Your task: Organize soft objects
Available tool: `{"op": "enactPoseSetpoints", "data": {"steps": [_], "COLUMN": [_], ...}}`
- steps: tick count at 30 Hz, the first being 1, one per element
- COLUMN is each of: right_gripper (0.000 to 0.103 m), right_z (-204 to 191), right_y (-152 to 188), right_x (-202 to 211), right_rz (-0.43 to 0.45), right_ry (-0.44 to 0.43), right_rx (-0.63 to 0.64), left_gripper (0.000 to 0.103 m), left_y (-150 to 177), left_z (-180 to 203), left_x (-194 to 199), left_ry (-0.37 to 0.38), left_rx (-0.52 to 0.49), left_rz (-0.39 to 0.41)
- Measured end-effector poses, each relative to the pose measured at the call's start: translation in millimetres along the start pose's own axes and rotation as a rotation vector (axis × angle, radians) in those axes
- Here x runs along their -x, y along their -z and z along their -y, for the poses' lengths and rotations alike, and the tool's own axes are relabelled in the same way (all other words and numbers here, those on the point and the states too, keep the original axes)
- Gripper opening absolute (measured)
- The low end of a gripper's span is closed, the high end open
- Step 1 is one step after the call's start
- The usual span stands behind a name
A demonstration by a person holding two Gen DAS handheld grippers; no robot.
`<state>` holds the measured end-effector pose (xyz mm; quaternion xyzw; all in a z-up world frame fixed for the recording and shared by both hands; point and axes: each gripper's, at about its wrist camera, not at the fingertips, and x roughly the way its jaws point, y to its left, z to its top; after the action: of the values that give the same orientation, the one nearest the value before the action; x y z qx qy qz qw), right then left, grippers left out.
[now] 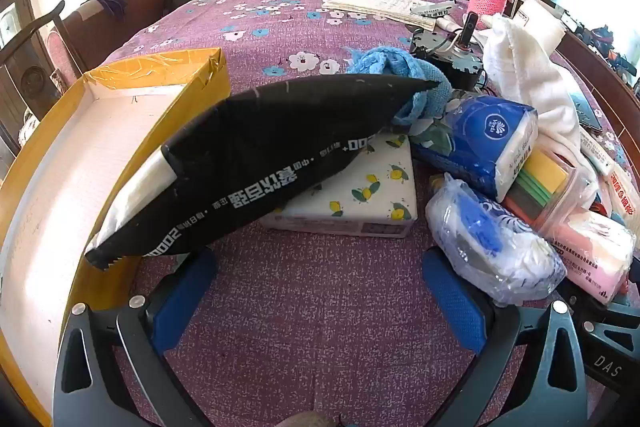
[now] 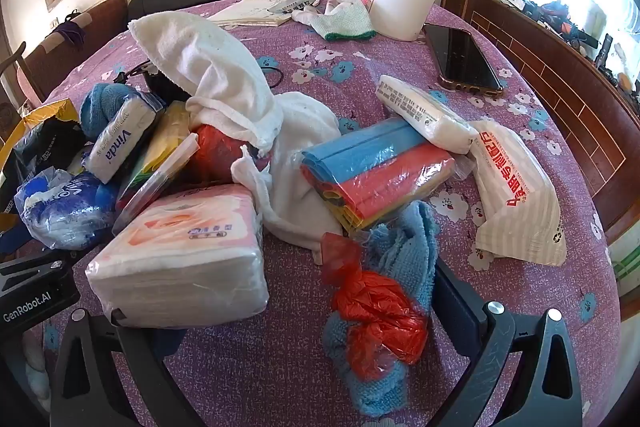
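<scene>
The left gripper [image 1: 316,303] is standing with its jaws spread wide and nothing between them, hovering over bare purple cloth, while the black tissue pack [image 1: 256,163] is lying tilted just ahead — its low end resting over the rim of the yellow box [image 1: 52,131], its high end propped on the lemon-print pack [image 1: 360,191] and touching the blue towel [image 1: 400,75]. It looks only half delivered, so the step in hand is probably nudging or re-gripping it so it is sitting flat inside the box rather than bridging the wall. Taking it near its middle, across the narrow width, should be keeping the slack wrapper from folding. The right gripper [image 2: 300,339] is also gaping and holding nothing, with the pink tissue pack [image 2: 184,259] just beside its left finger and the blue cloth with the red bag [image 2: 380,319] lying between the fingers — likely the next pick.
</scene>
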<state>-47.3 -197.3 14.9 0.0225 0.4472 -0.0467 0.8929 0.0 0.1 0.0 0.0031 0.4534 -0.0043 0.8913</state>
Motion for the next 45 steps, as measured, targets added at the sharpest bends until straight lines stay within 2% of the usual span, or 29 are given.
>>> {"op": "enactPoseSetpoints", "data": {"steps": [28, 32, 35, 38, 41, 42, 45], "right_gripper": [0.102, 0.102, 0.102, 0.102, 0.102, 0.102, 0.102], "right_z": [0, 0, 0, 0, 0, 0, 2], "right_y": [0, 0, 0, 0, 0, 0, 0], "right_x": [0, 0, 1, 1, 0, 0, 0], "right_rz": [-0.001, -0.001, 0.005, 0.0, 0.0, 0.0, -0.001], "right_ry": [-0.002, -0.003, -0.002, -0.003, -0.001, -0.002, -0.005], "right_rx": [-0.002, -0.002, -0.001, -0.002, -0.001, -0.002, -0.005], "left_gripper": [0.103, 0.103, 0.103, 0.103, 0.103, 0.103, 0.103], "left_y": [2, -1, 12, 19, 25, 28, 33], "left_z": [-1, 3, 4, 5, 5, 2, -14], "left_x": [3, 3, 11, 16, 22, 25, 37], "left_ry": [-0.025, 0.014, 0.027, 0.014, 0.037, 0.055, 0.171], "left_rx": [0.016, -0.034, -0.058, -0.04, -0.054, -0.058, -0.014], "left_rz": [-0.009, -0.087, -0.056, -0.056, -0.061, -0.07, -0.091]}}
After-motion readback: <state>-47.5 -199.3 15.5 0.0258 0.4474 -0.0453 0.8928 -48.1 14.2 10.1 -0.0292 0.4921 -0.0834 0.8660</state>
